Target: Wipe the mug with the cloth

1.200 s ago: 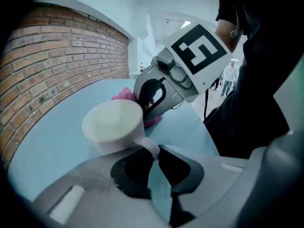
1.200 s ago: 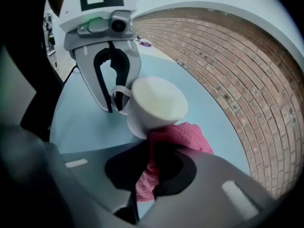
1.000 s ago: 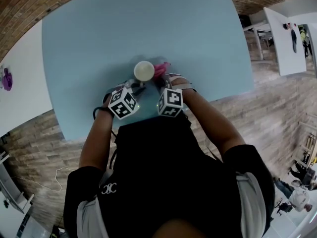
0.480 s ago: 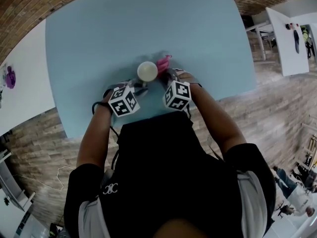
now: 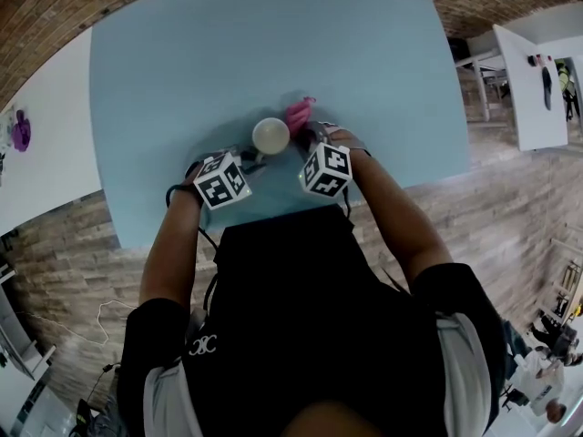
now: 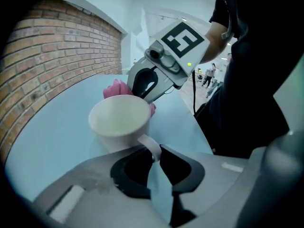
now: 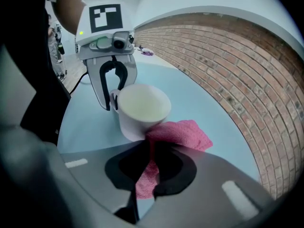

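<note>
The white mug (image 7: 141, 109) stands upright on the pale blue table (image 5: 228, 53), mouth up, so its long axis is vertical. It lies just in front of both my claws and between them. My left gripper (image 6: 156, 155) has closed on the handle (image 6: 151, 145), which points back toward me. Its jaws have just opened a very little, but the handle is pinched between the pads, so I judge the mug to be fixed against turning.

My right gripper (image 7: 151, 152) is clamped on a fold of the pink cloth (image 7: 183, 133). The cloth hangs out in front of the jaws, partly on the table, and its near edge touches the lower wall of the mug on the side away from the handle. The next wipe depends on this. The wall is straight ahead of the right claw with only cloth between them, and the surface is curved, so I think the stroke has to go around the mug and not straight across it. The right hand is the one to move, and the left only holds.

The mug looks like glazed ceramic. It is smooth, a little narrower at the base, and I see nothing inside. The cloth is soft, with a pebbled, towel-like texture, and crumpled. The table top is flat and matte.
</note>
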Action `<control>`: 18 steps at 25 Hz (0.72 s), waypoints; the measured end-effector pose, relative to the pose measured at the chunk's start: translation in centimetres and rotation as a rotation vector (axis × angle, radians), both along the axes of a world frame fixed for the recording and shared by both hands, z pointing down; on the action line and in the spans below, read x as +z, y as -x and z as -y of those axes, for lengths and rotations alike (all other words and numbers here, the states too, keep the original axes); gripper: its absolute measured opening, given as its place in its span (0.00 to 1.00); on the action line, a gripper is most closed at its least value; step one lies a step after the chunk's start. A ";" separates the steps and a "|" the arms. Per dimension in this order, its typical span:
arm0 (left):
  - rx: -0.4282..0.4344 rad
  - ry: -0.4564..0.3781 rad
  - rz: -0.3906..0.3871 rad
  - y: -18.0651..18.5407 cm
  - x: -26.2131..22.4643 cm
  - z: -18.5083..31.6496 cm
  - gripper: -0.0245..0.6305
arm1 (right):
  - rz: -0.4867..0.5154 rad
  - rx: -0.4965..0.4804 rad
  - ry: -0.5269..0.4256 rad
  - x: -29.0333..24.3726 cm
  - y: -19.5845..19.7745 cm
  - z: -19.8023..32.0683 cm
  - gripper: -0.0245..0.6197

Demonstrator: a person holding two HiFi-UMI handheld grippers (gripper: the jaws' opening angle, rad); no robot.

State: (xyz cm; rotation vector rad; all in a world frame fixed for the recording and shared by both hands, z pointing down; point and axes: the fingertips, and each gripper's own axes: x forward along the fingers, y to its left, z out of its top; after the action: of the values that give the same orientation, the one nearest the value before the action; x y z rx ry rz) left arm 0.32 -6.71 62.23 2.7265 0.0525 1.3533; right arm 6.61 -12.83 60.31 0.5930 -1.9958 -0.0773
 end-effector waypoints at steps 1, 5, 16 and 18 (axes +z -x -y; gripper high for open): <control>-0.037 0.001 0.001 0.1 0.1 0.2 0.12 | 0.001 0.000 0.001 0.0 -0.1 0.0 0.10; -0.168 -0.044 0.015 1.0 0.9 0.7 0.30 | 0.009 -0.011 0.005 0.0 -0.2 0.0 0.10; -0.748 -0.237 -0.185 1.7 -2.9 1.4 0.30 | 0.026 -0.082 0.011 -0.1 -0.5 -0.2 0.10; -0.829 -0.266 -0.172 1.6 -2.8 1.8 0.29 | 0.027 -0.102 0.010 -0.1 -0.4 -0.3 0.10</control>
State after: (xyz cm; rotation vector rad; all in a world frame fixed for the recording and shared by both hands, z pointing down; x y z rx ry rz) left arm -1.24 -8.49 59.42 2.5279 -1.1674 0.9119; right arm 7.02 -12.53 60.19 0.4880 -2.0507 -0.1213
